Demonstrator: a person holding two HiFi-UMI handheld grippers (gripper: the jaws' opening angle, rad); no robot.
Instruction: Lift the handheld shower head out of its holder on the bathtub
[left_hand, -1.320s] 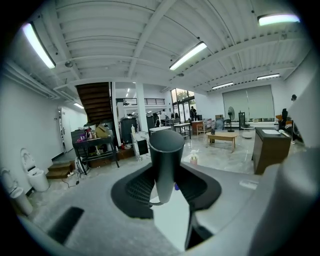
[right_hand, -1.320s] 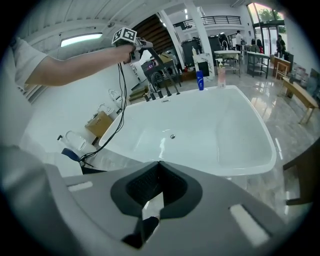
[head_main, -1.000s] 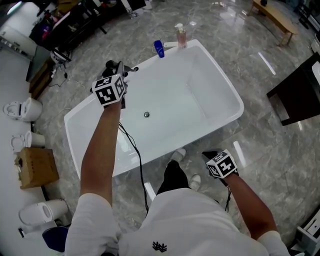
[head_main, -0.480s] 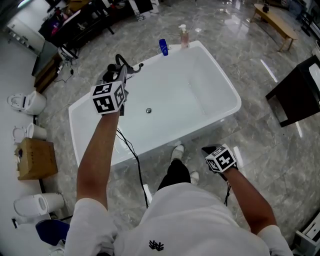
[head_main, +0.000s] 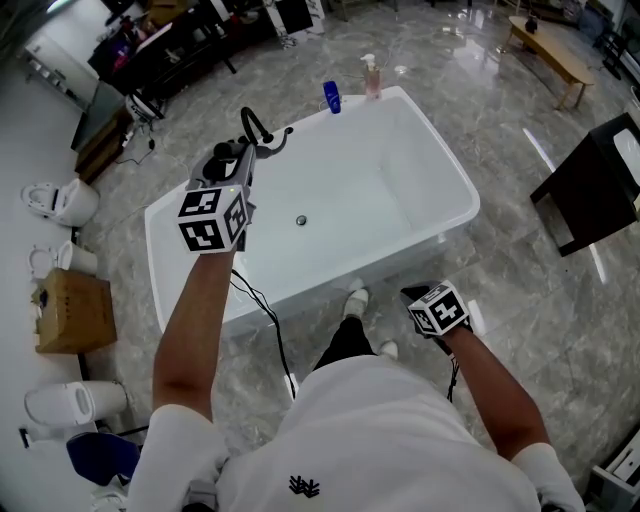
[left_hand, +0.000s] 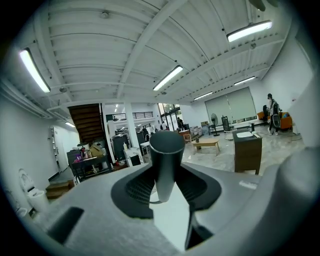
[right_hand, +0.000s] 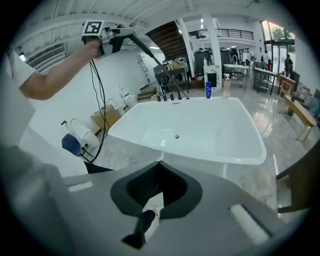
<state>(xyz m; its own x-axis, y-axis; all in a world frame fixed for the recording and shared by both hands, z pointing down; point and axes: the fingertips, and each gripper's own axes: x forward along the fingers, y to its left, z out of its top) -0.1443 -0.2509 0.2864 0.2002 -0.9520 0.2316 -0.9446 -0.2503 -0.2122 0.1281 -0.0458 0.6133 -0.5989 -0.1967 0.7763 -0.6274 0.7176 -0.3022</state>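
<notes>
In the head view my left gripper (head_main: 232, 162) is held up over the back left rim of the white bathtub (head_main: 432, 148), shut on the black handheld shower head (head_main: 222, 152). Its black hose (head_main: 253, 122) loops up behind the gripper. The left gripper view shows the head's round black handle (left_hand: 166, 165) clamped between the pads, with the room beyond. From the right gripper view the shower head (right_hand: 120, 34) hangs high above the tap fittings (right_hand: 170, 96), joined to them by the hose (right_hand: 152, 55). My right gripper (head_main: 414, 296) hangs low in front of the tub, jaws together and holding nothing.
A blue bottle (head_main: 331, 97) and a pink soap dispenser (head_main: 372, 78) stand on the tub's far rim. Toilets (head_main: 60, 200) and a cardboard box (head_main: 72, 312) sit on the floor at left. A dark cabinet (head_main: 595, 195) stands at right. A black cable (head_main: 262, 310) trails from my left arm.
My left gripper has risen with the shower head, drawing it up and away from the tub's rim. The right gripper has shifted slightly beside the tub.
</notes>
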